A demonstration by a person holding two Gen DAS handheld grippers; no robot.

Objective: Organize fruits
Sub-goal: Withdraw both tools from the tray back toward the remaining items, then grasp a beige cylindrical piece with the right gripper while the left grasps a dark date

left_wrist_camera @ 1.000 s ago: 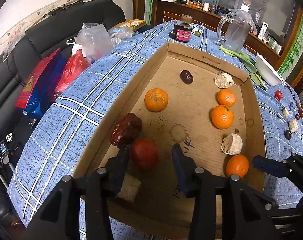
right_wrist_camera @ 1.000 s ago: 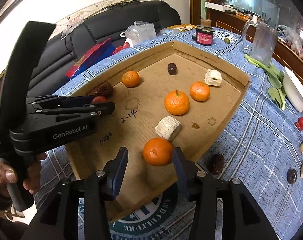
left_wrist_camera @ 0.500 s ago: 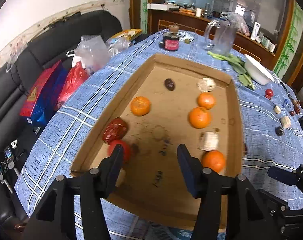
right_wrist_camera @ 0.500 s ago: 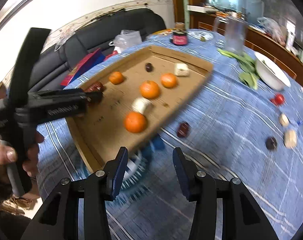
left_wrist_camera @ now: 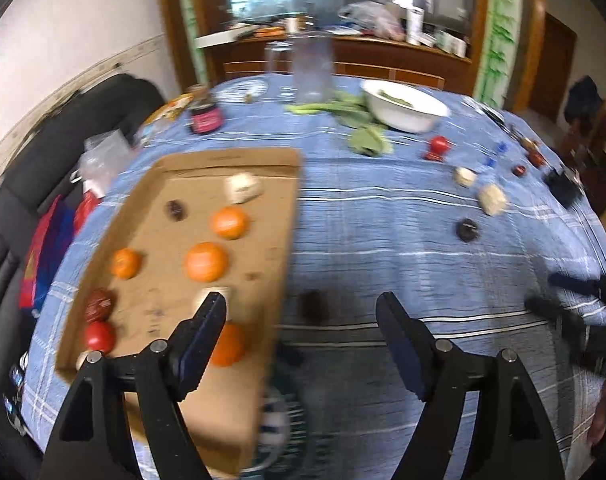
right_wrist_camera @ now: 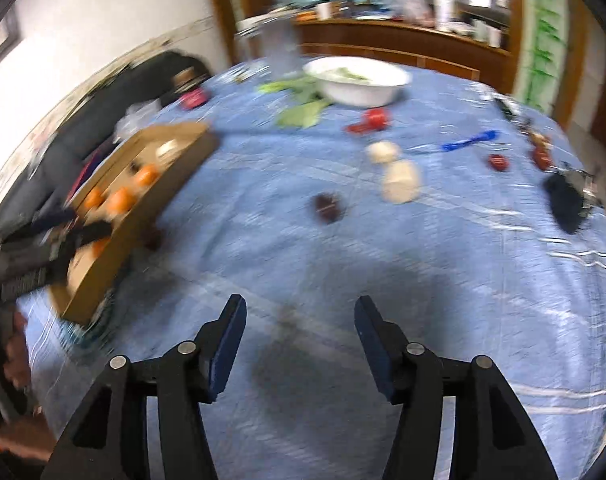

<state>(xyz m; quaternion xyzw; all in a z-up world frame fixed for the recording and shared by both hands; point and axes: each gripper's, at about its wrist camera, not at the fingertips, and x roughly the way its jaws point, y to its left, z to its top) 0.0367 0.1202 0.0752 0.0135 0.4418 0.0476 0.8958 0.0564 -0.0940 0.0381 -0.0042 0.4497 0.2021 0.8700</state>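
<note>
A shallow cardboard box [left_wrist_camera: 291, 216] on the blue checked tablecloth holds several oranges [left_wrist_camera: 206, 261], a red tomato [left_wrist_camera: 99, 336], dark dates [left_wrist_camera: 99, 304] and pale chunks [left_wrist_camera: 243, 187]. My left gripper [left_wrist_camera: 301, 320] hangs over the box's right wall, its jaws opening with nothing between them. A dark date [left_wrist_camera: 317, 307] lies on the cloth just beyond it. My right gripper [right_wrist_camera: 299, 322] is over bare cloth, jaws opening and empty. Ahead of it lie a dark date [right_wrist_camera: 327, 207], two pale chunks [right_wrist_camera: 401, 186], a red tomato [right_wrist_camera: 377, 119] and small red fruits [right_wrist_camera: 498, 162]. The box [right_wrist_camera: 151, 200] is at its left.
A white bowl [left_wrist_camera: 403, 106] with greens [left_wrist_camera: 367, 140], a glass jug [left_wrist_camera: 313, 70] and a dark jar [left_wrist_camera: 205, 118] stand at the table's far side. A blue object [right_wrist_camera: 473, 139] and a black item [right_wrist_camera: 567, 200] lie at the right. A black sofa with bags is left of the table.
Both grippers let go of their fruit, the left a tomato and the right an orange, and swung right, away from the box. Their jaws have spread wider.
</note>
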